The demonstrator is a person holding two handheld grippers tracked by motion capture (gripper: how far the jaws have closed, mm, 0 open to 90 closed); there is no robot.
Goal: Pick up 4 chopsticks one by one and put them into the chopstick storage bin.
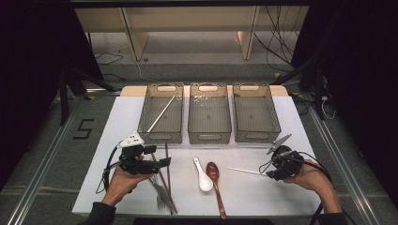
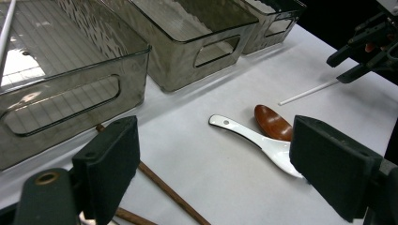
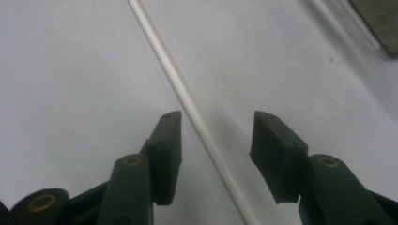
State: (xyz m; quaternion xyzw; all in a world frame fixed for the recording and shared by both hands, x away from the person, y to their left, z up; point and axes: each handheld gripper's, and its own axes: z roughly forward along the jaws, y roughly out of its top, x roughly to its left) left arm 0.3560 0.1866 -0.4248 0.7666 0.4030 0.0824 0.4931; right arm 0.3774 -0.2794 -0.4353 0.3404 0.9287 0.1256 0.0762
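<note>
A white chopstick lies on the white table cover at the right. My right gripper is down at its near end. In the right gripper view the chopstick runs between the jaws of the gripper, and neither pad touches it. My left gripper hovers open over two brown chopsticks and a metal fork. The left gripper has nothing between its pads. A white spoon and a brown wooden spoon lie side by side at the centre.
Three grey see-through bins stand in a row at the back: left, middle, right. Another white chopstick lies slanted in the left bin. The table's front edge is close to both hands.
</note>
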